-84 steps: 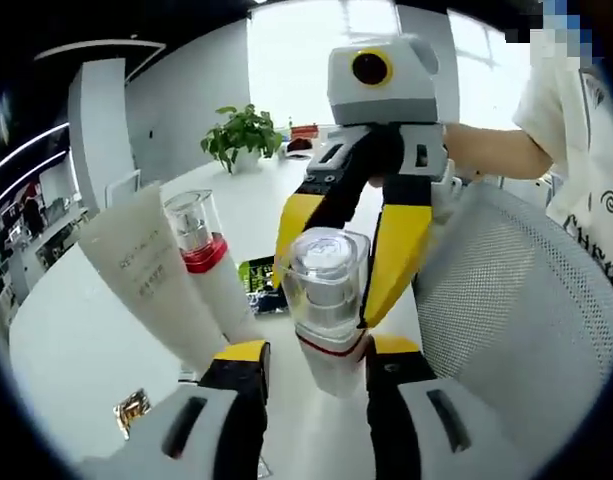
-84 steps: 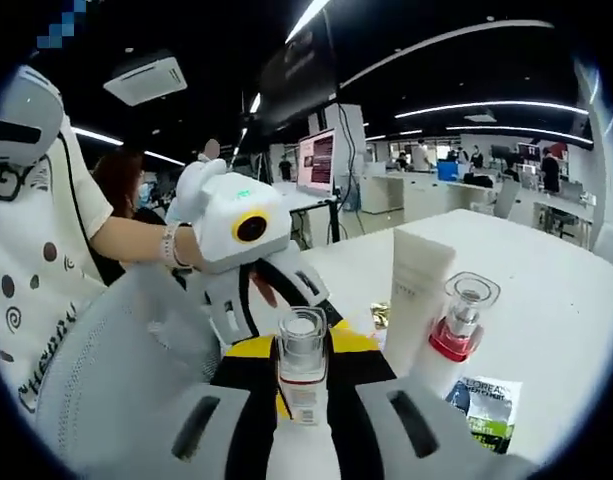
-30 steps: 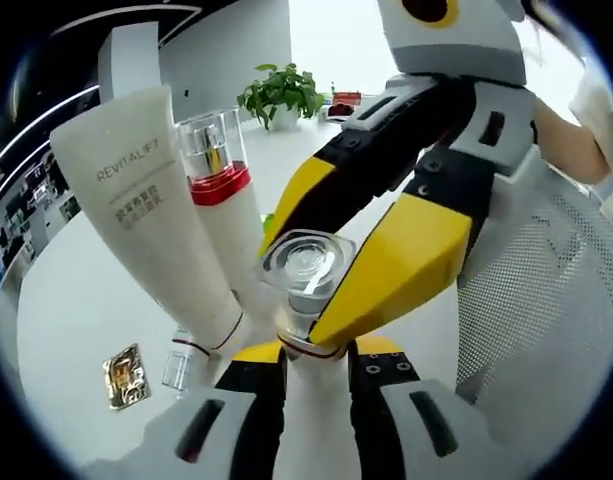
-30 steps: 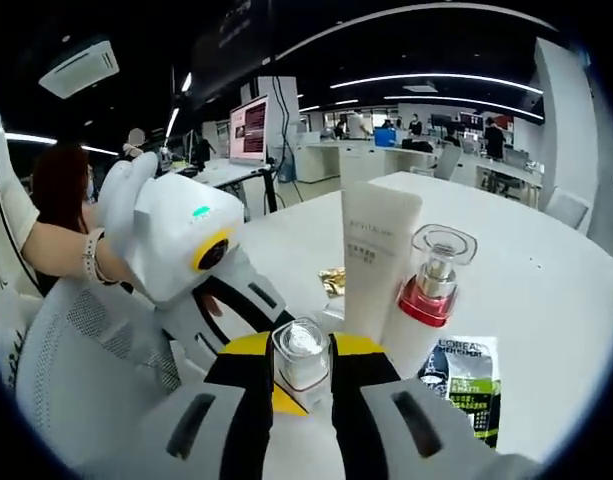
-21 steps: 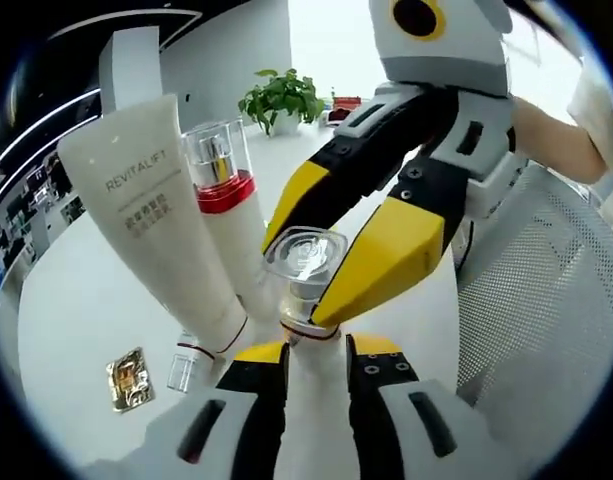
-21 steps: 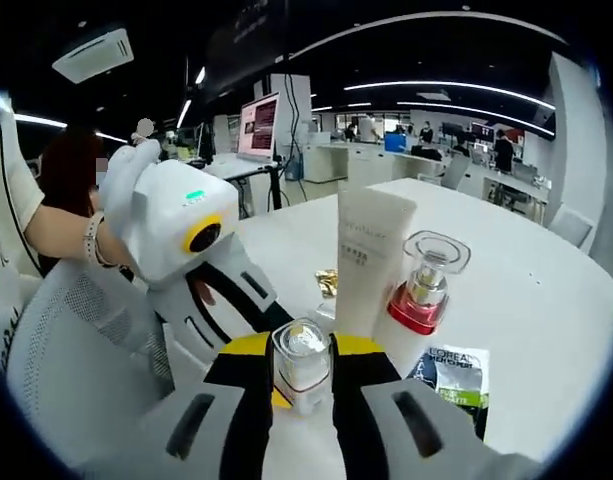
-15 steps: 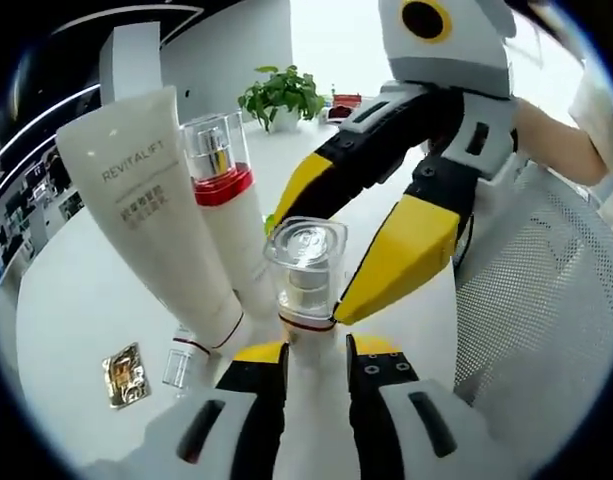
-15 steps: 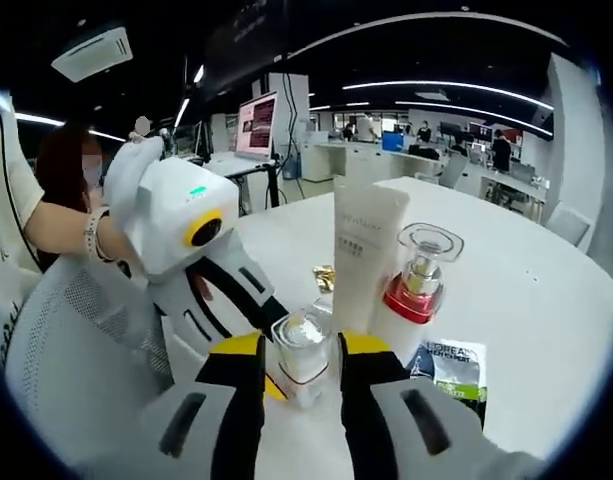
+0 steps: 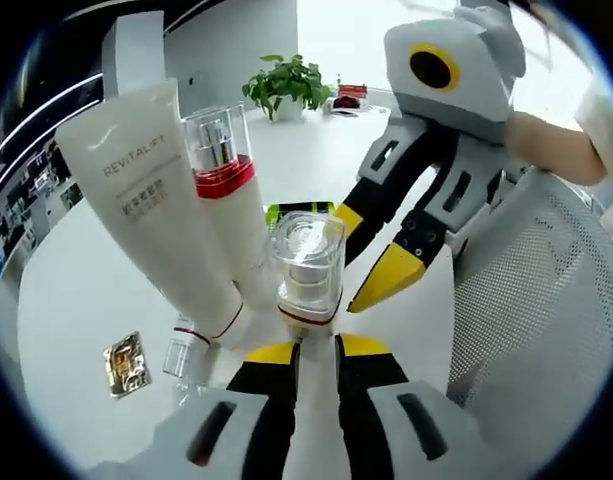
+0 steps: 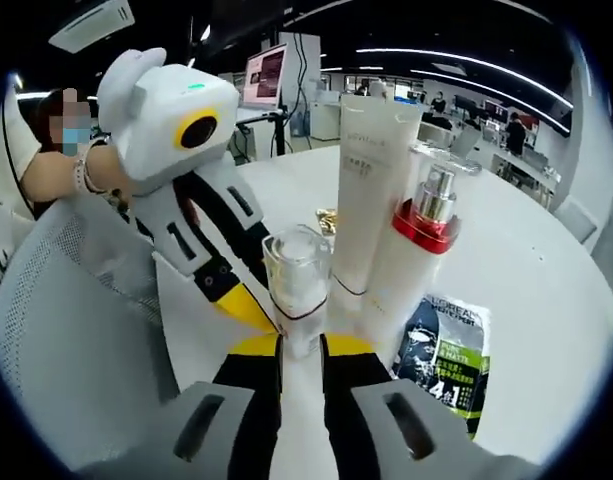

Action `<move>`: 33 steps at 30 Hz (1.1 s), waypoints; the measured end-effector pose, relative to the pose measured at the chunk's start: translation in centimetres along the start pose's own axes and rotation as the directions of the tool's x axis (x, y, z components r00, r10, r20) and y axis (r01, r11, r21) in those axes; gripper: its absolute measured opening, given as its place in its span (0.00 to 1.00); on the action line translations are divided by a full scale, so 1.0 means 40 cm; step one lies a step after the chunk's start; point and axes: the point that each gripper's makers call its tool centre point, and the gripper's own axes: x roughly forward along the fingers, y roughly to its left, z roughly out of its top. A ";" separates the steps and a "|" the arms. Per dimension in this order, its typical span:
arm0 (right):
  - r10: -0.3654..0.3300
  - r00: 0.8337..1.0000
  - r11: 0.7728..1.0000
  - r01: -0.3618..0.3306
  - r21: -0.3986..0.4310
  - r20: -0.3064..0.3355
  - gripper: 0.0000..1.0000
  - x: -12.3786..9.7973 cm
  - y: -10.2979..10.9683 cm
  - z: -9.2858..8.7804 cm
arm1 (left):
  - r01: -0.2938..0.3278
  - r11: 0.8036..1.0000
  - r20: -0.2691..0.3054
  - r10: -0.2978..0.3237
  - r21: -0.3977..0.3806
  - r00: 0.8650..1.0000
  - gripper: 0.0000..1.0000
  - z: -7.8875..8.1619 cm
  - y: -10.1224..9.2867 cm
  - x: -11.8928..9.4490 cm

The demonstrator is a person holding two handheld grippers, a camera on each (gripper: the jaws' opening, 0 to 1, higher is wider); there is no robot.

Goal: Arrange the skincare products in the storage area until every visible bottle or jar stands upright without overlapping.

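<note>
Two grippers (image 9: 314,349) (image 10: 299,347) level, flanking upright bottle (image 9: 308,265).

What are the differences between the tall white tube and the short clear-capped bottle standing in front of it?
The white tube printed REVITALIFT is tall, opaque and flat-topped, and leans. The small bottle with the clear square cap is much shorter, stands straight, and shows a white pump inside its see-through cap. The tube carries large lettering; the small bottle shows none. Both have a thin red line and stand on the white table.
</note>
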 end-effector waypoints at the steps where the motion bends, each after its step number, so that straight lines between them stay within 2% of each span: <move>1: 0.002 1.000 1.000 -0.002 -0.007 -0.004 0.14 0.003 -0.001 0.000 | 0.001 1.000 0.000 -0.001 -0.001 1.000 0.13 0.001 0.000 0.000; 4: -0.003 1.000 1.000 0.003 -0.013 -0.012 0.15 0.007 -0.008 -0.003 | -0.001 1.000 -0.004 0.001 0.002 1.000 0.12 0.003 0.002 0.003; 13: -0.012 1.000 1.000 0.012 0.003 -0.020 0.12 0.015 -0.025 -0.008 | -0.010 1.000 -0.012 0.009 -0.003 1.000 0.08 0.005 0.022 0.026; 25: -0.041 0.999 0.999 0.042 0.027 -0.026 0.10 0.019 -0.068 -0.020 | -0.026 0.999 0.006 0.026 -0.028 1.000 0.08 0.023 0.041 0.054; 33: -0.043 0.999 0.999 0.044 0.031 -0.033 0.10 0.027 -0.075 -0.026 | -0.032 0.998 0.011 0.033 -0.055 0.999 0.10 0.026 0.052 0.064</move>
